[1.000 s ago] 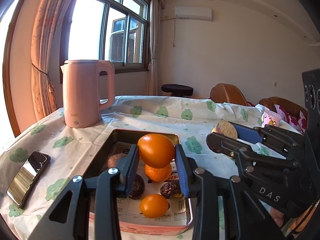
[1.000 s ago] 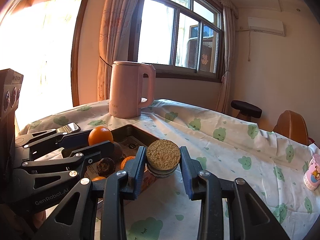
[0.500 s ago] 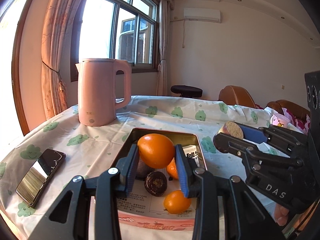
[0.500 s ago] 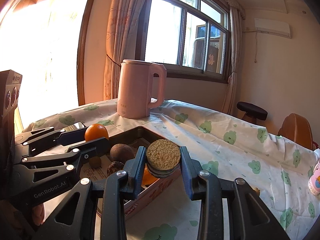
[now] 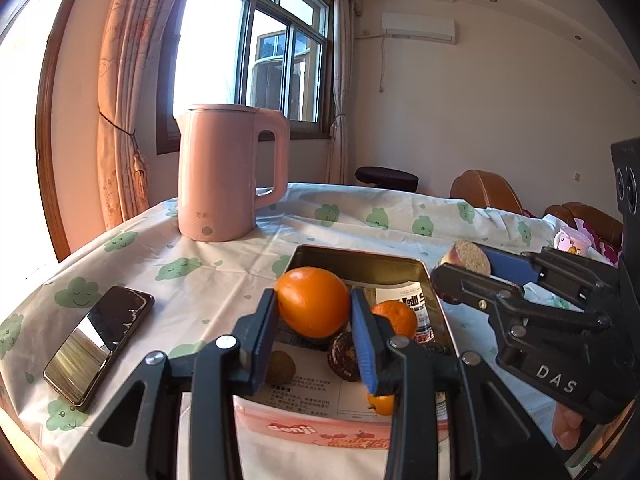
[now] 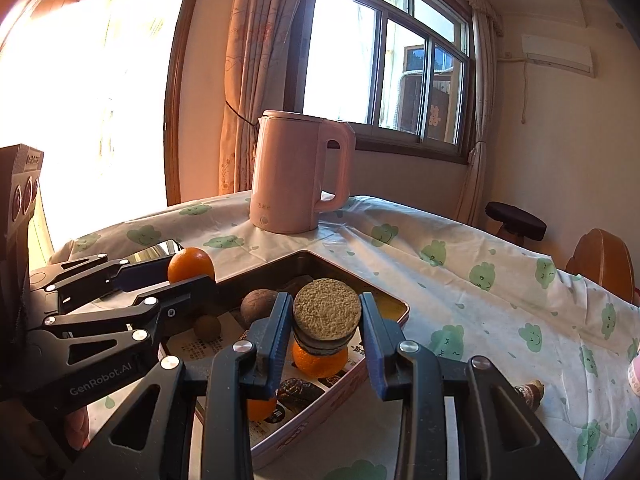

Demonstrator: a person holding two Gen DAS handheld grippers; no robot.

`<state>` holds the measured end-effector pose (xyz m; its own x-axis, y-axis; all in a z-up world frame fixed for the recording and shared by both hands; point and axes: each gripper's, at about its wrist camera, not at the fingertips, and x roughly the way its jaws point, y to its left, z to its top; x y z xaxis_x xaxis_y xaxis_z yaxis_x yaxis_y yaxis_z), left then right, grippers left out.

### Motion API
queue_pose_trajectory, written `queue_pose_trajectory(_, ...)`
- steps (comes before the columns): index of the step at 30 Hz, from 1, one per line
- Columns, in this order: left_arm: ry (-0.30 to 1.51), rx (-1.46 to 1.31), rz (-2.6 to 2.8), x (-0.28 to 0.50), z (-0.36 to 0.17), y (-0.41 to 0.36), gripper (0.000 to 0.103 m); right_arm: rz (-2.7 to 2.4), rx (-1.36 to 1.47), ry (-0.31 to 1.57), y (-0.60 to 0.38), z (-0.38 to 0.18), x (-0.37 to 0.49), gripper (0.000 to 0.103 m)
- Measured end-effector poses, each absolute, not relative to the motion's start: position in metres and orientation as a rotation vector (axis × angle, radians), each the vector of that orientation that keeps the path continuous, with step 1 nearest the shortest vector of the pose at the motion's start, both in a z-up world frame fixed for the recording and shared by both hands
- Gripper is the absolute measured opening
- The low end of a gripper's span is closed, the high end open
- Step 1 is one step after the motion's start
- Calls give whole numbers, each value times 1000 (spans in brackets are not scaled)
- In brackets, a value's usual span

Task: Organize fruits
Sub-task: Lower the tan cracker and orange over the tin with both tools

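My left gripper (image 5: 313, 300) is shut on a large orange (image 5: 313, 320), held above the left side of the open metal tin (image 5: 360, 258). My right gripper (image 6: 326, 312) is shut on a dark round fruit with a rough tan cut face (image 6: 326, 308), over the tin's (image 6: 400, 304) near right part. Each gripper shows in the other's view: the left gripper (image 6: 192, 266) with its orange (image 6: 191, 262), and the right gripper (image 5: 466, 264). In the tin lie two smaller oranges (image 5: 394, 318), a dark wrinkled fruit (image 5: 344, 356) and a brown round fruit (image 6: 258, 304).
A pink kettle (image 5: 224, 176) stands at the back of the table. A phone (image 5: 100, 344) lies left of the tin. A small printed cup (image 5: 572, 240) sits far right. A small brown item (image 6: 528, 392) lies on the cloth right of the tin. Chairs stand behind the table.
Both grippers have moved to the left with their fruit still held. The tin now sits further right in the left wrist view and directly under the right gripper.
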<state>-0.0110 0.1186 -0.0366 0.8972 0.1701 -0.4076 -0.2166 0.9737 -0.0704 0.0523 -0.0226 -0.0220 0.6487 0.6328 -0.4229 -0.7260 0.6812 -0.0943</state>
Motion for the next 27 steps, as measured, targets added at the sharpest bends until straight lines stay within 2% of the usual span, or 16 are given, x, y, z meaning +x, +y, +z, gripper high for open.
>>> queue_pose_trajectory(27, 483, -122, 213, -12, -52, 141, 38, 824, -315, 470, 16, -46, 51, 36)
